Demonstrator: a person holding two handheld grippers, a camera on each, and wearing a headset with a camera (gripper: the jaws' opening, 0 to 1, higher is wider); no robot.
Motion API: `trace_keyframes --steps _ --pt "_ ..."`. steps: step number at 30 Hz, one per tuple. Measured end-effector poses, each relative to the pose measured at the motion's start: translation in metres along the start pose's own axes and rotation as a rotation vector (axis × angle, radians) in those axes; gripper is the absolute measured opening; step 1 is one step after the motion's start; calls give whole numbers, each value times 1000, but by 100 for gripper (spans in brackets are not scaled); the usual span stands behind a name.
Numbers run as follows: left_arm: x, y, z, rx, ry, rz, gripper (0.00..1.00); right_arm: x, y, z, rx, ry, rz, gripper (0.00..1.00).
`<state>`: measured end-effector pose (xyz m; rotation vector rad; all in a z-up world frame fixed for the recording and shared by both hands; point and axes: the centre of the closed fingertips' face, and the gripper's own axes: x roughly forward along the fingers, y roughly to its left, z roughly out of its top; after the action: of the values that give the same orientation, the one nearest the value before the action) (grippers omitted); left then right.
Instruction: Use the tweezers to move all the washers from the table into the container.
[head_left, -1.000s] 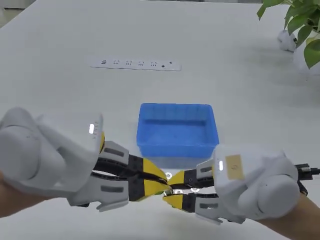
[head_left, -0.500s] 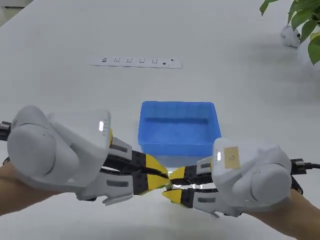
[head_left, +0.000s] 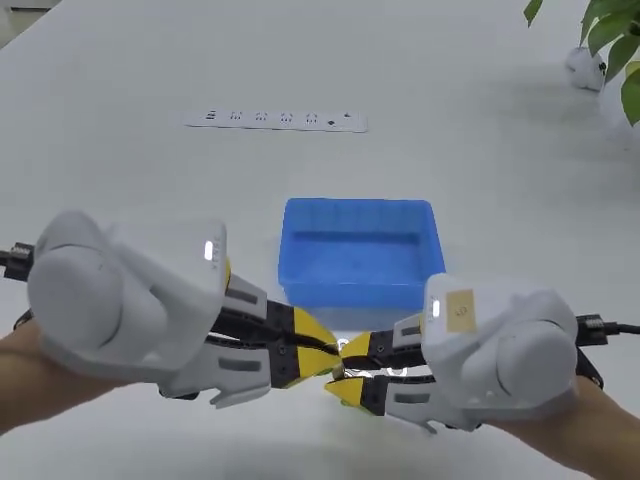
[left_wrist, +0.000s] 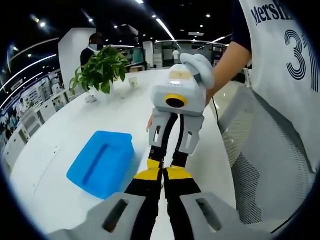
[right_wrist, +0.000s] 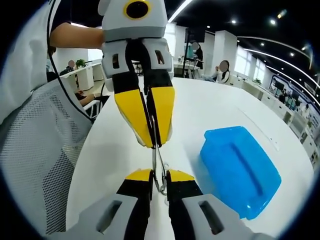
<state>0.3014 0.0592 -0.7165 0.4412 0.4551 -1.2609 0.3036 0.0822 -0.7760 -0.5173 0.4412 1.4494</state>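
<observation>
1. As the headset looks down on the white table, the left gripper and the right gripper meet nose to nose just in front of the blue container. A small pale washer lies on the table right between their yellow tips and close to the container's near wall. Something silvery sits inside the right gripper's jaws, but from here I cannot say what it is. A white power strip lies well beyond the container, and a leafy plant stands at the far right corner.

2. From the left gripper view, the left gripper has its two yellow tips pressed together, with hardly a slit between them. The right gripper faces it tip to tip, its black arms running side by side. The container sits on the table to the left, and the plant stands further back.

3. From the right gripper view, the tweezers are pinched between the left gripper's closed yellow jaws. They reach down so that their far end lies in the narrow gap of the right gripper. Those jaws stand slightly apart on either side of it, and I cannot tell whether they press on it. The container lies to the right.
</observation>
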Motion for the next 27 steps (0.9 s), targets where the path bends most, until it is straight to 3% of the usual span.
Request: trace_keyframes --steps 4,6,13,16,19,27 --pt "0 2 -1 -13 4 4 6 1 0 -1 -17 2 5 10" --pt "2 2 -2 -20 6 3 6 1 1 -1 -91 5 15 10" --pt "3 0 -2 -37 3 6 6 0 1 -1 -24 4 11 10" --pt "2 -1 -2 -31 7 7 6 -1 1 1 -36 4 10 10" --pt "-2 1 4 -45 -18 10 6 -4 0 6 -25 -11 12 10" --pt "-8 8 16 -24 -31 14 6 -10 -8 17 -29 -21 10 10"
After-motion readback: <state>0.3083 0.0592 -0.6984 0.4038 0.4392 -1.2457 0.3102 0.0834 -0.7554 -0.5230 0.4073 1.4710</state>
